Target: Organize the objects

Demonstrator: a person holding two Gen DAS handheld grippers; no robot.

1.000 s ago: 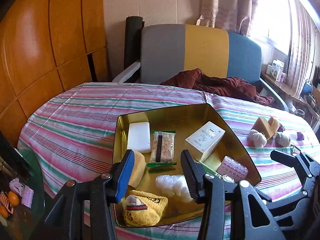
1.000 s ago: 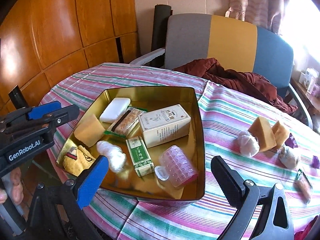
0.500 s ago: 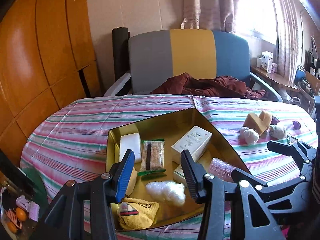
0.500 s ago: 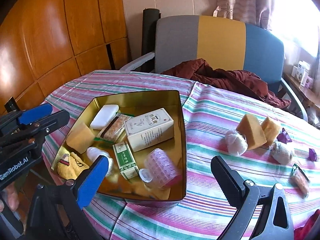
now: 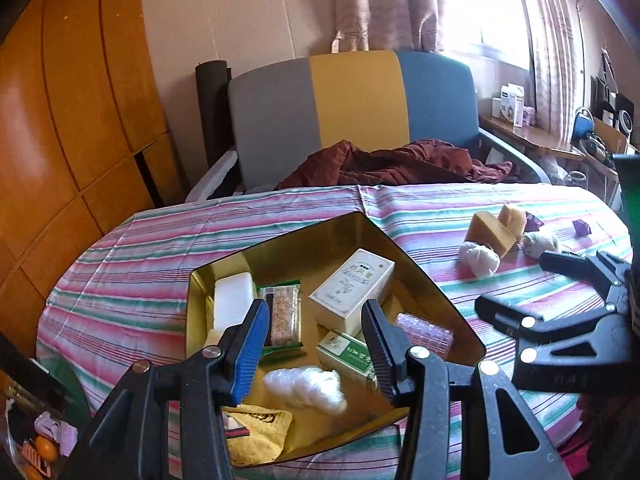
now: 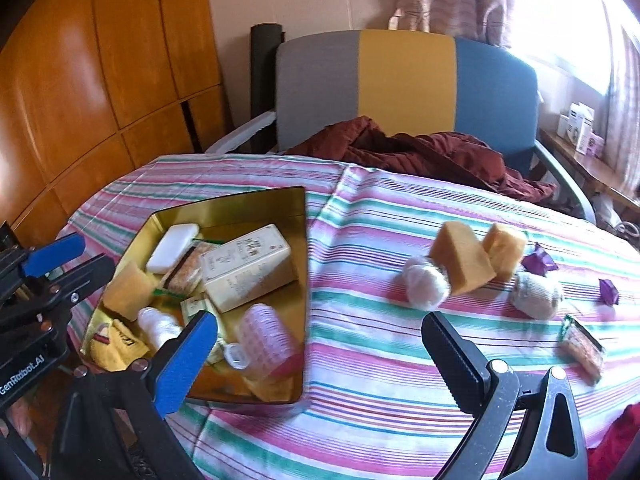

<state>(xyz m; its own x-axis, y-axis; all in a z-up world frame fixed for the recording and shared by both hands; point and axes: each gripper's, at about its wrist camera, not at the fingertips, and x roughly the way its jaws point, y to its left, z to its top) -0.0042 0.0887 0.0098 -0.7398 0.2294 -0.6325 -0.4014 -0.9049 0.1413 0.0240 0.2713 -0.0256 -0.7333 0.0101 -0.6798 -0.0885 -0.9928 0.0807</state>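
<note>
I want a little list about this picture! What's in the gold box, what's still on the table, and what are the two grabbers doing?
container: gold tin on the striped tablecloth
in the tin: white soap bar, big cream box, pink roller, yellow cloth
still on the cloth: two yellow sponges, two white balls, snack bar
left gripper: fingers apart, holding nothing
right gripper: fingers wide open, holding nothing

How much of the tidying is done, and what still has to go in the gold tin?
Partly done: the gold tin already holds a white box, soap bar and pink hair roller. Both the left gripper and right gripper are empty. Two yellow sponges, wrapped balls and a snack bar remain on the tablecloth.
</note>
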